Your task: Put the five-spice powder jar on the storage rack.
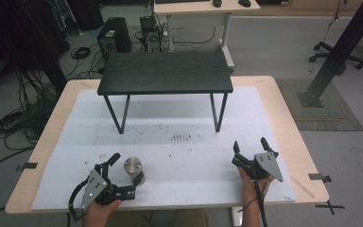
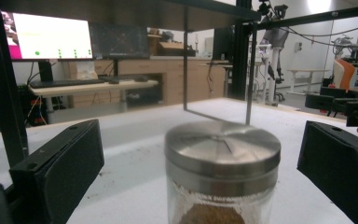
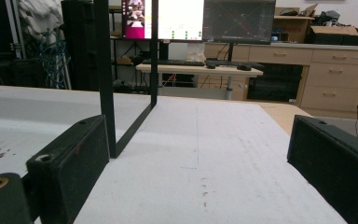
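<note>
Left gripper view: the jar [image 2: 222,172] stands on the white surface [image 2: 135,140] between the wide-open jaws of the left hand-held gripper [image 2: 200,168]. Close slowly under the lid, keeping it upright. The right hand-held gripper [image 1: 251,150] waits wide open, well apart.

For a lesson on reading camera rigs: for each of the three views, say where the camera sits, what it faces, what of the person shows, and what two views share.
High view: above the person's side, looking forward and down on the white table; both forearms, left gripper and right gripper show.
Left gripper view: low between its open jaws, facing the jar; a fingertip at the right edge.
Right gripper view: low between open jaws, facing the small black table.
Shared: the jar shows in the high and left gripper views.
</note>
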Available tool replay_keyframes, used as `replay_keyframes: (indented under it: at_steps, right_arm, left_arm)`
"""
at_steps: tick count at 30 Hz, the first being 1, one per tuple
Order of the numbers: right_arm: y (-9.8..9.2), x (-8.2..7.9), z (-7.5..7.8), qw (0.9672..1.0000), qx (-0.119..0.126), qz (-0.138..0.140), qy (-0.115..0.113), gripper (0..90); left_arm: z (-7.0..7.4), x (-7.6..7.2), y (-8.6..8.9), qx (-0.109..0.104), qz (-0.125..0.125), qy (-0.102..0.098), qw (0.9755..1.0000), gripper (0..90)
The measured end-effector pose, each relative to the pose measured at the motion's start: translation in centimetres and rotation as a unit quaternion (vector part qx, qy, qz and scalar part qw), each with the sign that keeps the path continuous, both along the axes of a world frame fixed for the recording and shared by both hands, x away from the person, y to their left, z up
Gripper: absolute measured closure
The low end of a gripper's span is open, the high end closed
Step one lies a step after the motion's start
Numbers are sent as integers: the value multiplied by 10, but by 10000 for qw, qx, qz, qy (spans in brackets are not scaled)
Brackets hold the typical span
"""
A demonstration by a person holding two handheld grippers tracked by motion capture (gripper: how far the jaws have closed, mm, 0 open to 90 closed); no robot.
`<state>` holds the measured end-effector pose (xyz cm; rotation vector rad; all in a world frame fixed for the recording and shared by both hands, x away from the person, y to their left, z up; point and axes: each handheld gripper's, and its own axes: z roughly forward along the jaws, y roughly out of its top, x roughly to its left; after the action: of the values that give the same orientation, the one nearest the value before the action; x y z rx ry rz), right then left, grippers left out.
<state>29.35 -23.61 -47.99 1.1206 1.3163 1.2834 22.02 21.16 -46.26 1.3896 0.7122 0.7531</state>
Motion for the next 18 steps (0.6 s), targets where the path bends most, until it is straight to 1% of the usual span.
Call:
replay_keyframes:
  at_steps: [9,12,18]
  right_arm:
    - [0,0,0,10000,-4,4,4,58]
    - [0,0,0,10000,-4,2,6,57]
    - [0,0,0,10000,-5,3,4,58]
  left_arm:
    - [-8,2,-2,-9,14,92,10000,7]
    - [-9,3,-3,-56,-11,130,9999,6]
    - [-11,3,-6,-47,32,118,9999,8]
